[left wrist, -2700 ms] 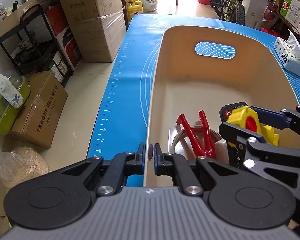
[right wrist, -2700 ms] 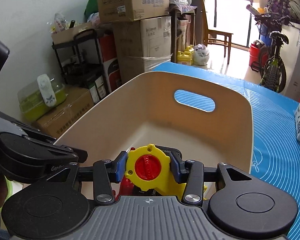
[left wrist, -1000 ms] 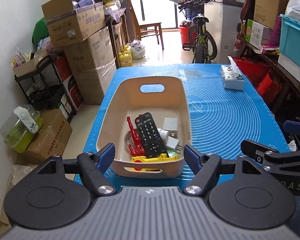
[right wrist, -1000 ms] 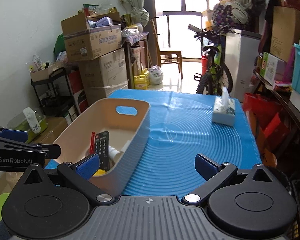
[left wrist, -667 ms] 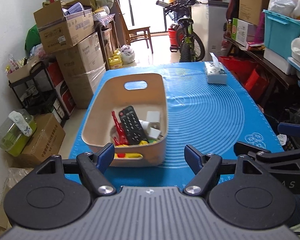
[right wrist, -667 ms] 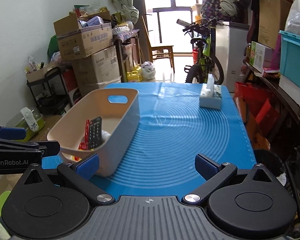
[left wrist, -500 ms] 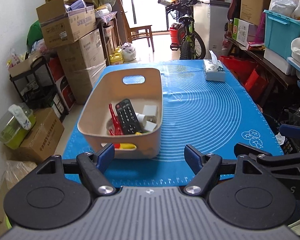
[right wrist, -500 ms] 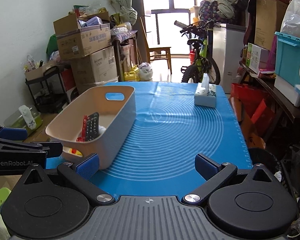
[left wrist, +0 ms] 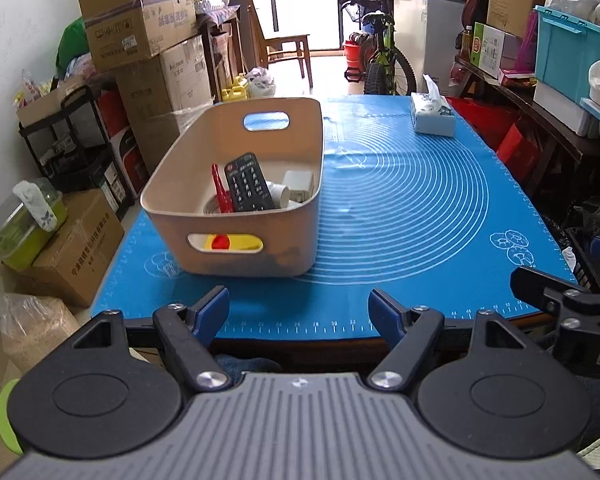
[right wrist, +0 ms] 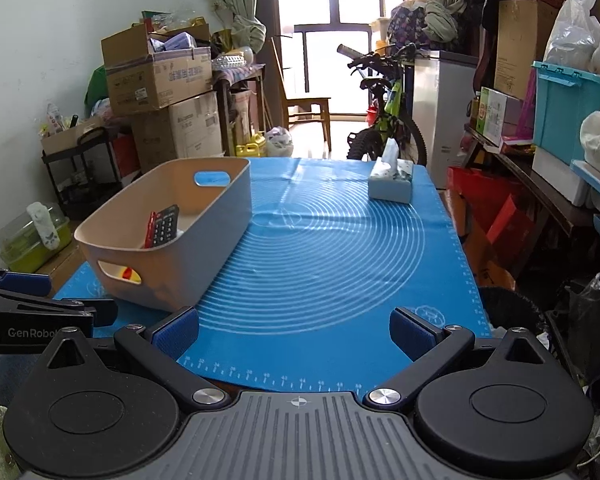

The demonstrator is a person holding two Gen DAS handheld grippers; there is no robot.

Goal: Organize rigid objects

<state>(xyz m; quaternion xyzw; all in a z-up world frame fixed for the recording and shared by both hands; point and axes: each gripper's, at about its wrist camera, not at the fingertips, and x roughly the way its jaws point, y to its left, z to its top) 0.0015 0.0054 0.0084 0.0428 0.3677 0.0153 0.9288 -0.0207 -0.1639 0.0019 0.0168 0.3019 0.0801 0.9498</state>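
On blue-matted tabletop (left wrist: 400, 200), one beige bin (left wrist: 236, 232) is seen, holding one black remote (left wrist: 246, 188), one red clip (left wrist: 220, 194), one yellow tape measure (left wrist: 232, 243). Both claws, left claw (left wrist: 298, 310) and right claw (right wrist: 294, 330), are held open, empty, now pulled back from bin; tape measure previously gripped now lies inside.

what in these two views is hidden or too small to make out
- Yellow and red toy: left wrist view shows only a sliver through the bin handle slot; the near wall hides the rest.
- White pieces beside the remote: partly covered, too small to identify.
- Bin contents in the right wrist view: the side wall hides nearly everything.
- Tissue box print: too small to read.
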